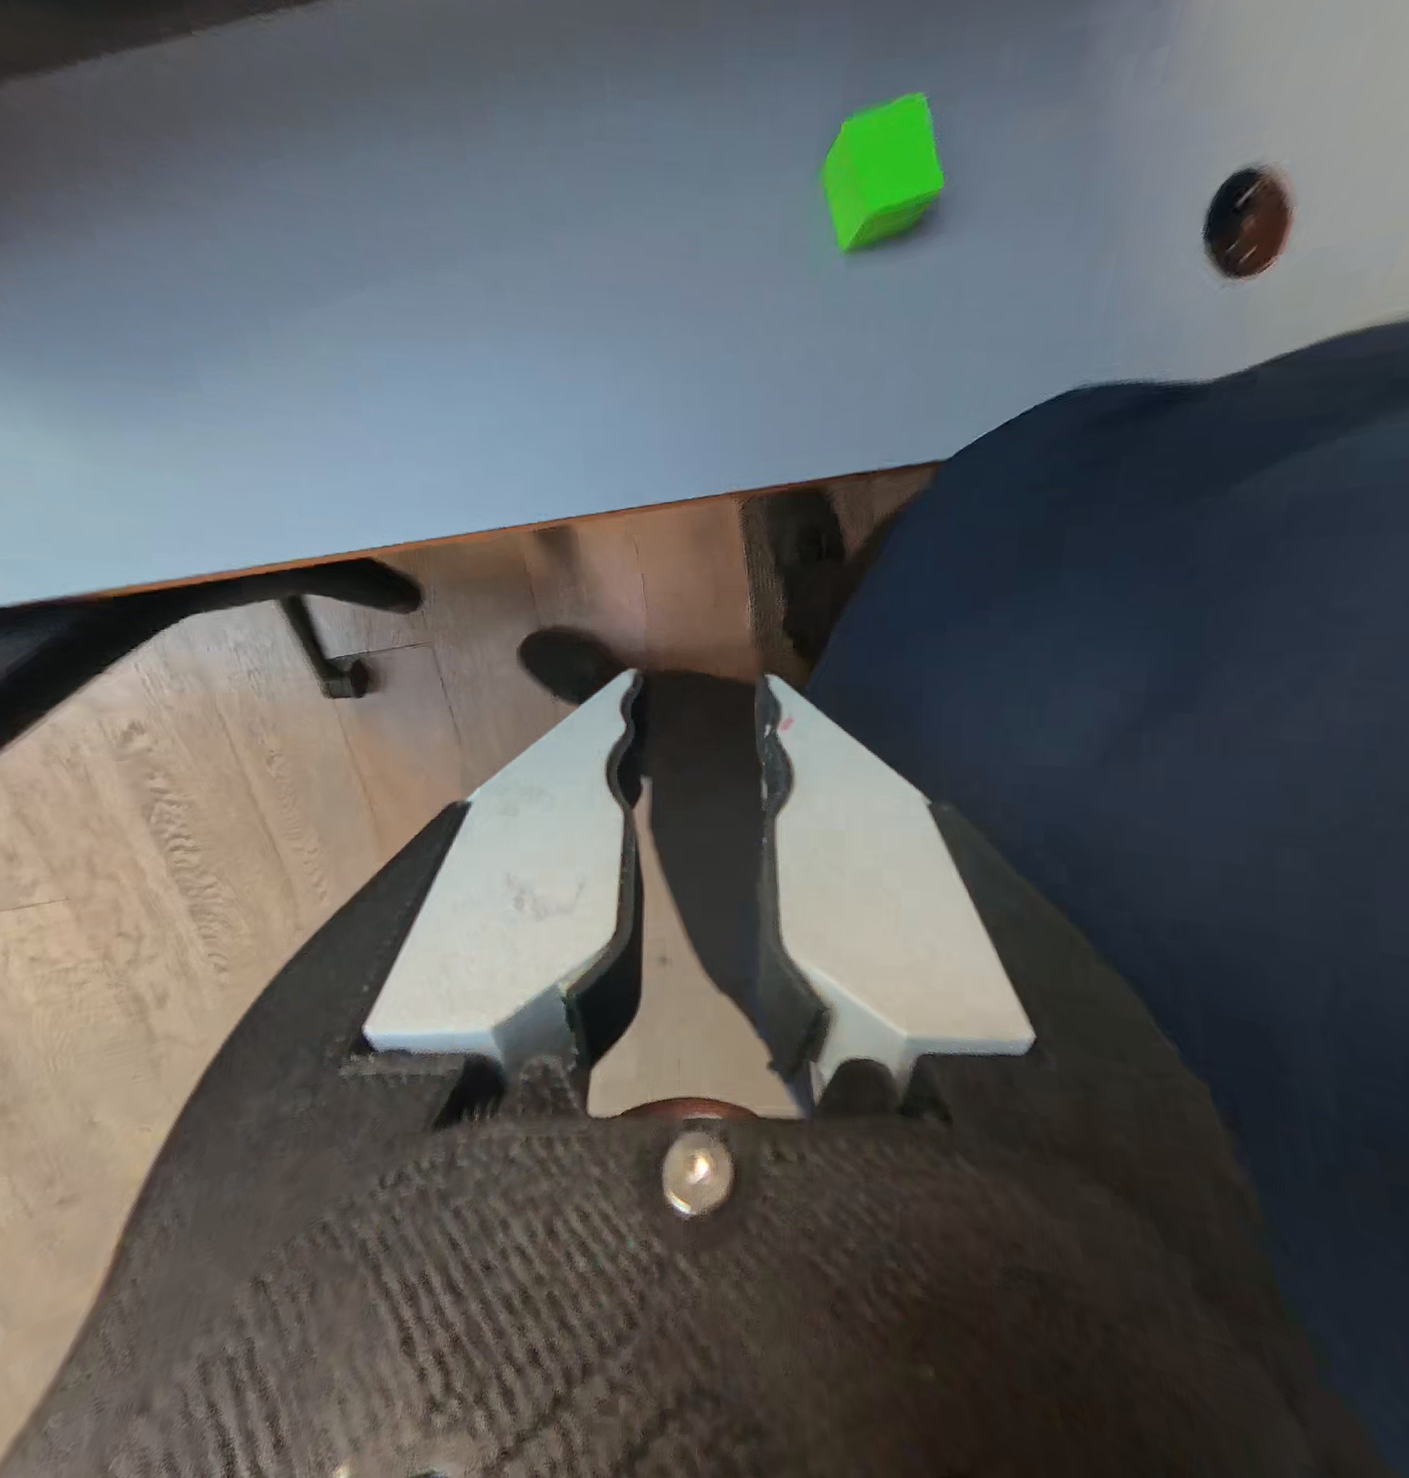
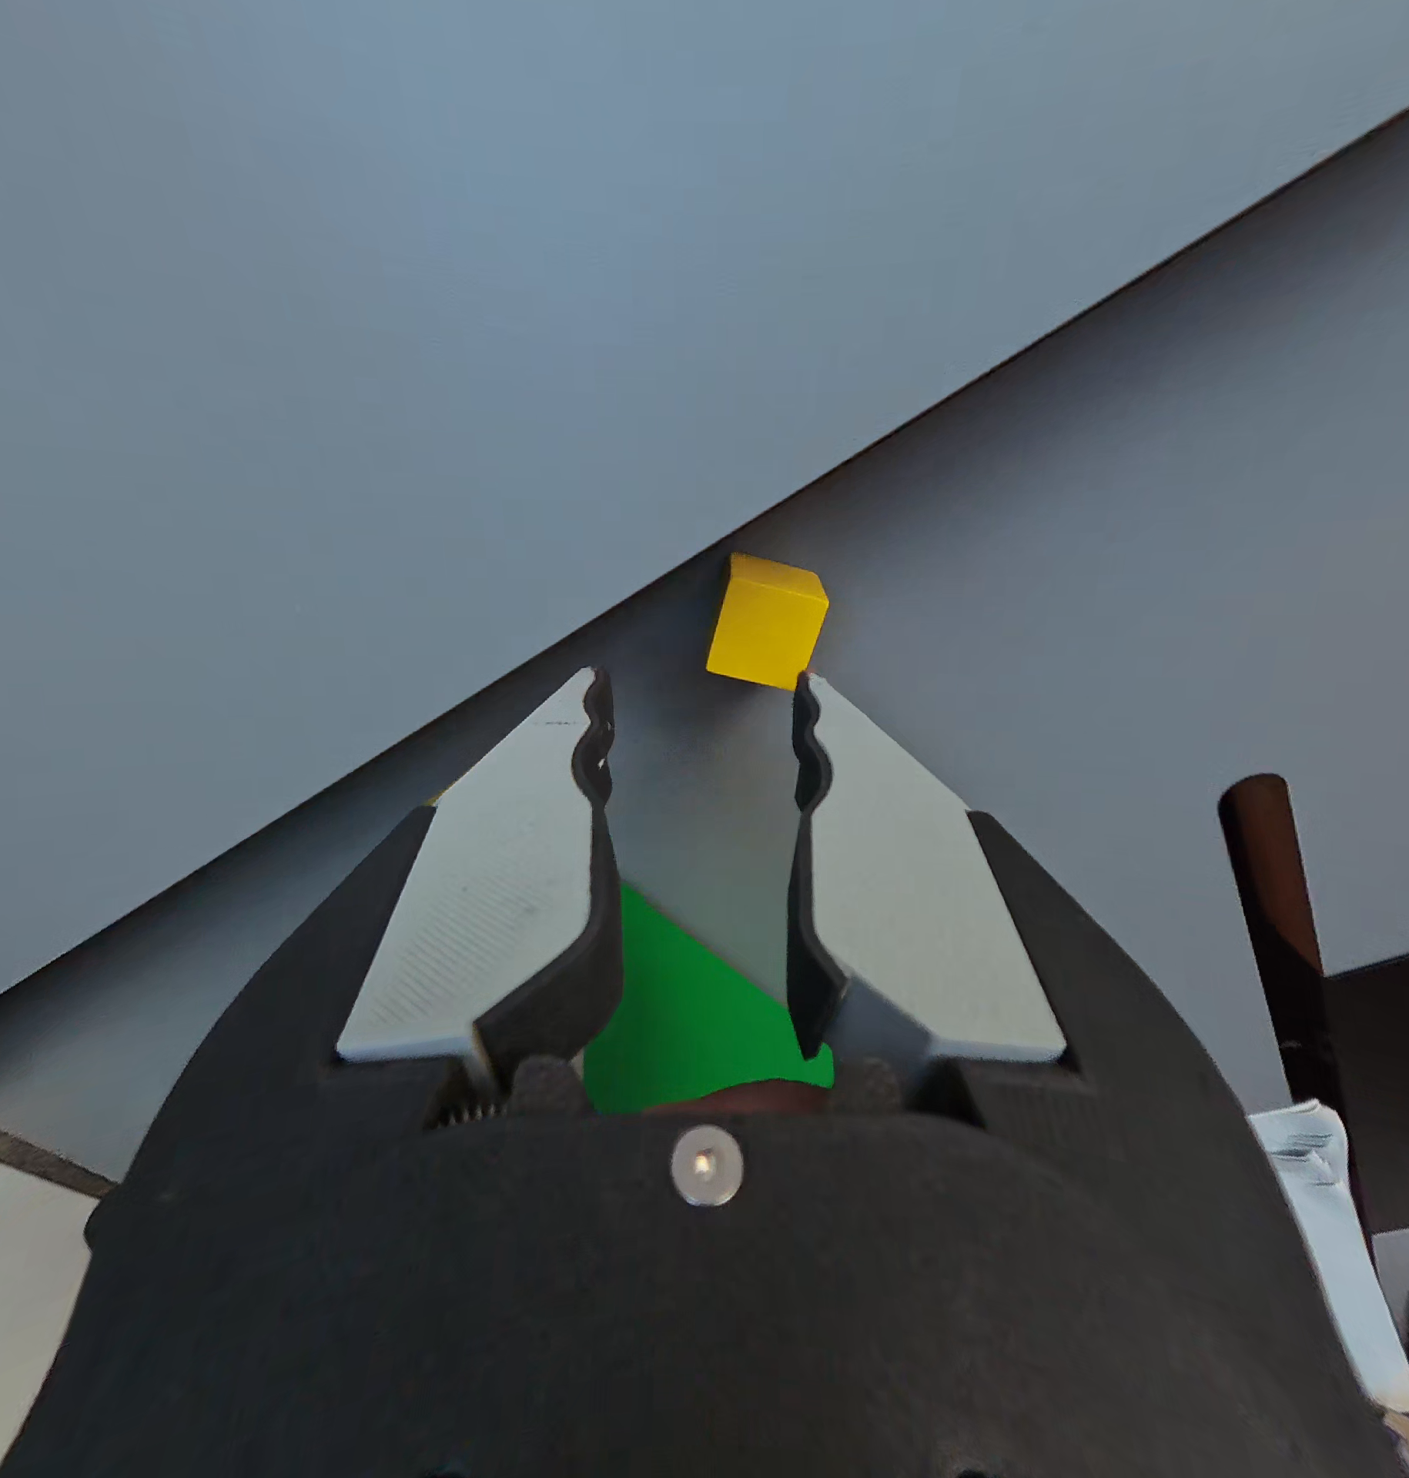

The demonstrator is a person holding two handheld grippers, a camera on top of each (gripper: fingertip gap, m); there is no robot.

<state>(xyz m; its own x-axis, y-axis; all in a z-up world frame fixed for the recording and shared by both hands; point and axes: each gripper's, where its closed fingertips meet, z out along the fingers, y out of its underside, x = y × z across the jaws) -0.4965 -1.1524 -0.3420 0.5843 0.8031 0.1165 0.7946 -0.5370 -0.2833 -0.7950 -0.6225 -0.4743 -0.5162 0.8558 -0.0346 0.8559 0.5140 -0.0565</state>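
We log: right gripper [image 2: 697,680] fingers apart, bare; yellow cube [image 2: 768,622] just beyond right fingertip, on desk [image 2: 285,320]. Left gripper [image 1: 697,688] fingers apart, bare, over floor [image 1: 165,840]; green cube [image 1: 883,172] well beyond on desk.

Green block [image 2: 685,1008] mostly hidden behind right gripper [image 2: 697,680]; dark chair base [image 1: 205,608] motion-blurred.

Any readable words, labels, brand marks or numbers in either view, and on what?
None can be read. The green cube, yellow cube, table and both grippers' fingers bear no writing. A tiny red speck on the left gripper's finger is too small to tell.
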